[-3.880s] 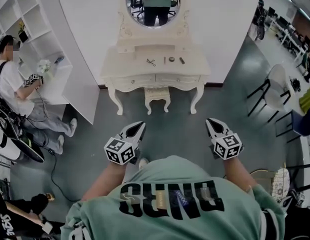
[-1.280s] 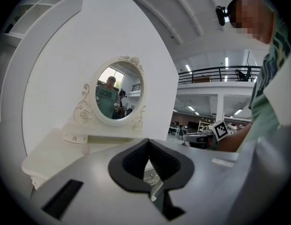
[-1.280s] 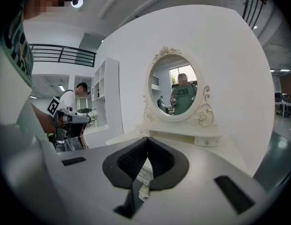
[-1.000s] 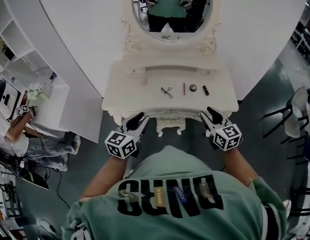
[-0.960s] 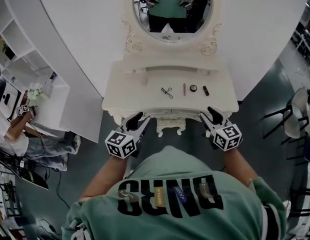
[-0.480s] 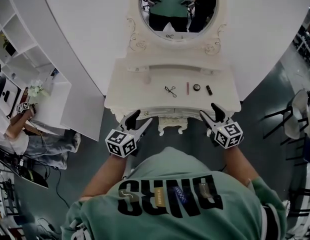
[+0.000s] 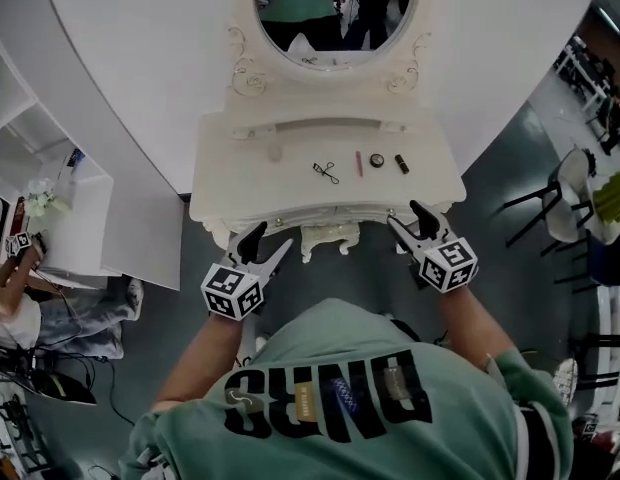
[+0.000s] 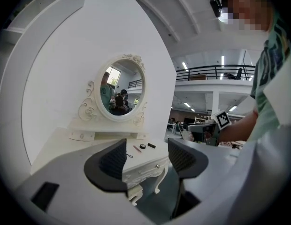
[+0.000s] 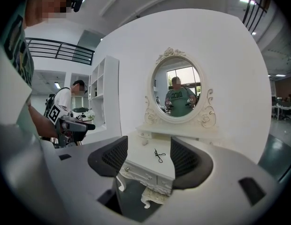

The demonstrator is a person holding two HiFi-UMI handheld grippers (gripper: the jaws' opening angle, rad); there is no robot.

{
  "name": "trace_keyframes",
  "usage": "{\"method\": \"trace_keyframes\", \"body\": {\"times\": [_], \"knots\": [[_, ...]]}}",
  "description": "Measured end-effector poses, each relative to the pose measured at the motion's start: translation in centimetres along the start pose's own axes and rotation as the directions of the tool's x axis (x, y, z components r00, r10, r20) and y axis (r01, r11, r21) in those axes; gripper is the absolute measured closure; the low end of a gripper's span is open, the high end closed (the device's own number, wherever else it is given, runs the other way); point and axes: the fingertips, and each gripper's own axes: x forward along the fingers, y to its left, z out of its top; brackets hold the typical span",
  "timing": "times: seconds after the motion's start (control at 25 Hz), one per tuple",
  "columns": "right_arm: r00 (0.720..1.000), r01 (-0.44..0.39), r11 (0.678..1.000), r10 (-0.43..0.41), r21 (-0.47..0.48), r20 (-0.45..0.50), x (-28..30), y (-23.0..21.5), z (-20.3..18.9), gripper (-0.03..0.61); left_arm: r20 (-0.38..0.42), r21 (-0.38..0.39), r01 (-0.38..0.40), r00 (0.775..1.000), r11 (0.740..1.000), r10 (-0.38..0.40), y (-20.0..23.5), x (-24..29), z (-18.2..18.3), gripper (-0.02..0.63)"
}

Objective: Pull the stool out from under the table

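Note:
The small white stool (image 7: 330,238) stands tucked under the front of the white dressing table (image 7: 240,183), with only its front edge showing. It also appears low in the left gripper view as the stool (image 8: 134,193) and in the right gripper view as the stool (image 9: 153,194). My left gripper (image 7: 262,245) hovers at the table's front left. My right gripper (image 7: 408,218) hovers at the front right. Both flank the stool without touching it. The jaws of both have just been opening and stand open, left gripper (image 8: 146,159) and right gripper (image 9: 148,157), with nothing between them.
On the tabletop lie an eyelash curler (image 7: 325,171), a pink stick (image 7: 358,163), a round jar (image 7: 376,160) and a dark tube (image 7: 401,164). An oval mirror (image 7: 330,3) rises behind. A person (image 7: 30,288) sits by shelves at left; chairs (image 7: 565,193) stand at right.
Both grippers have come forward from the open floor to the table's front edge, and over the last second their jaws have spread wider. The stool has not moved.

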Motion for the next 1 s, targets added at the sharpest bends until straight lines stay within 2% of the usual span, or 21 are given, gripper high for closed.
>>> {"method": "trace_keyframes", "body": {"times": [0.16,0.36,0.48,0.6,0.8,0.88,1.0], "knots": [[1.000,-0.005,1.000,0.005,-0.015,-0.018,-0.6,-2.2,-1.9,0.311,-0.037,0.010,0.001,0.999,1.000,-0.001,-1.3,3.1,-2.2,0.344],[0.994,-0.109,0.994,0.109,-0.017,-0.003,-2.2,-9.8,-5.9,0.310,-0.030,-0.018,-0.125,0.992,0.992,0.125,-5.3,10.4,-5.3,0.343],[0.986,-0.167,0.986,0.167,-0.027,-0.009,-3.0,-14.1,-8.5,0.310,-0.064,0.016,-0.204,0.977,0.979,0.204,-7.7,14.3,-7.4,0.342],[0.974,-0.225,0.974,0.225,-0.019,0.000,-3.3,-16.6,-9.8,0.310,-0.068,-0.011,-0.265,0.962,0.964,0.264,-9.3,15.9,-8.8,0.343],[0.966,-0.259,0.966,0.259,0.026,0.007,-1.9,-17.1,-12.6,0.310,-0.096,-0.035,-0.341,0.937,0.939,0.336,-7.9,15.0,-10.7,0.344],[0.969,-0.245,0.970,0.245,0.010,-0.012,-0.8,-15.7,-14.8,0.309,-0.105,-0.020,-0.330,0.940,0.944,0.326,-6.2,13.7,-12.3,0.344],[0.985,-0.172,0.985,0.171,-0.005,-0.025,2.0,-13.4,-18.8,0.308,-0.125,0.002,-0.269,0.956,0.963,0.267,-2.4,11.8,-16.3,0.344]]}}
